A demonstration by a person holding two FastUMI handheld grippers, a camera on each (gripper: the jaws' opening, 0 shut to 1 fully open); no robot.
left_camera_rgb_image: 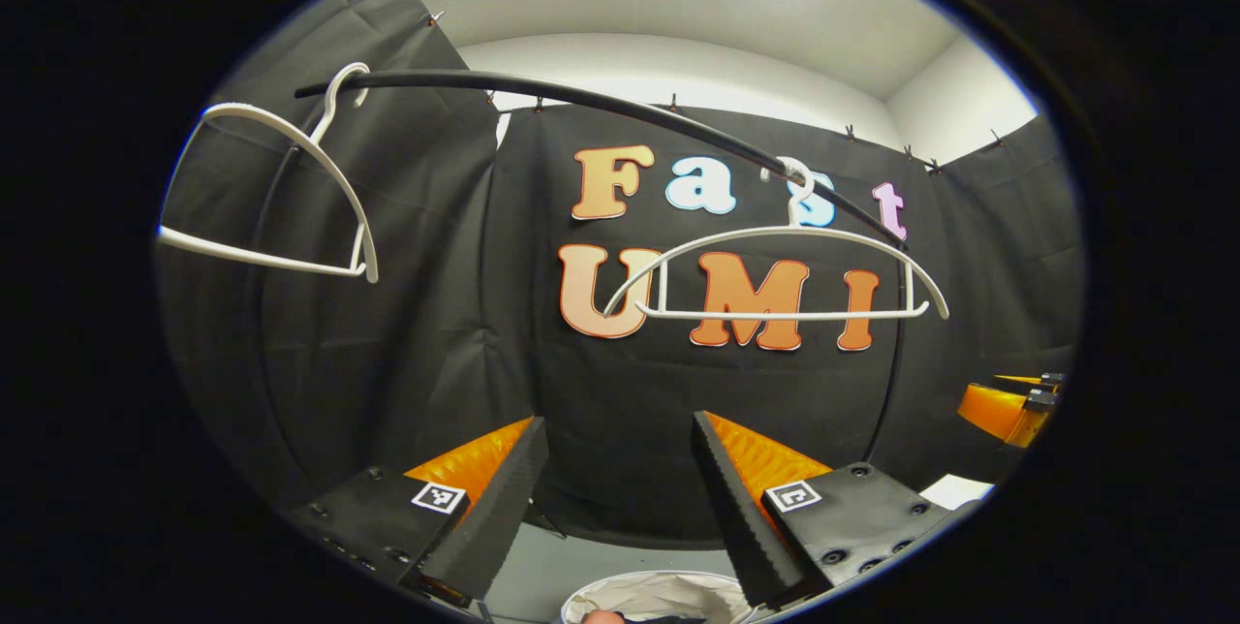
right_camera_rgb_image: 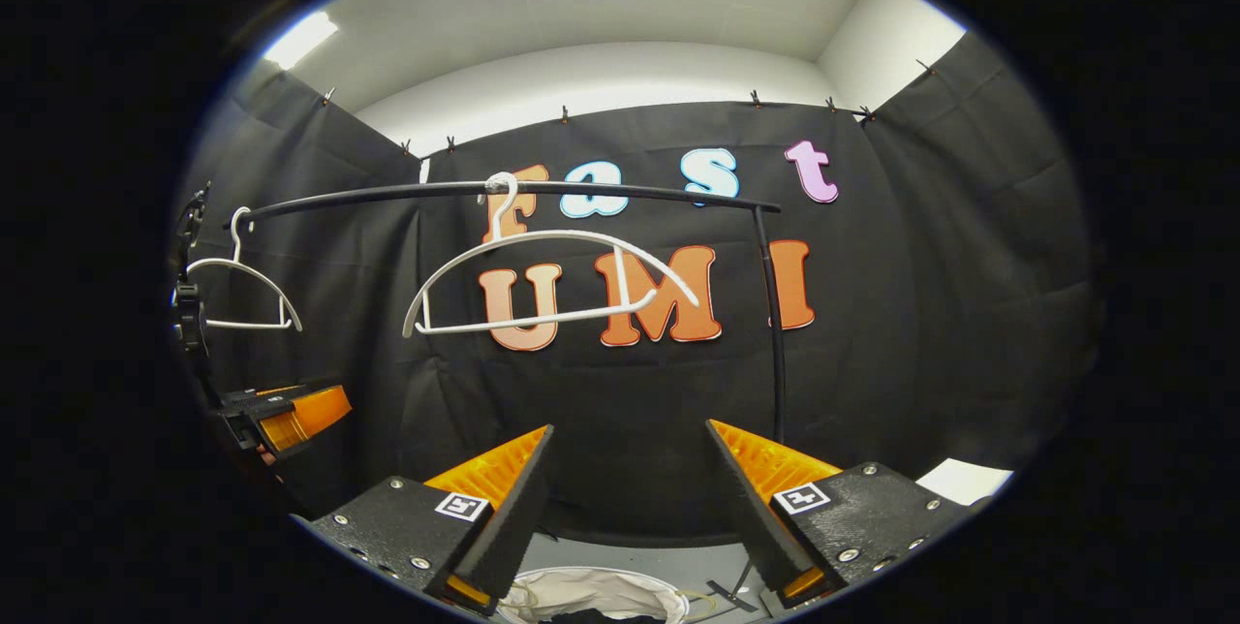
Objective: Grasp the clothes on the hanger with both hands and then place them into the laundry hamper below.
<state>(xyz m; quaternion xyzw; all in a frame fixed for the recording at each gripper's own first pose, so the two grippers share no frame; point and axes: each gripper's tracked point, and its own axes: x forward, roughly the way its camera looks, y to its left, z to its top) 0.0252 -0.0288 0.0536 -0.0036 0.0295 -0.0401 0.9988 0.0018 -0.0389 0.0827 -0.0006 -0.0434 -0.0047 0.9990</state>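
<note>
Clothes dark, bunched inside white-lined laundry hamper below bare hangers.

Both grippers are raised level below the clothes rail. The left gripper has its fingers spread apart, holding nothing; the right gripper likewise stands spread and unloaded.

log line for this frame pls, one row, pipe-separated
left gripper open, empty | right gripper open, empty | two hangers bare on rail | hamper below, contents partly visible
</note>
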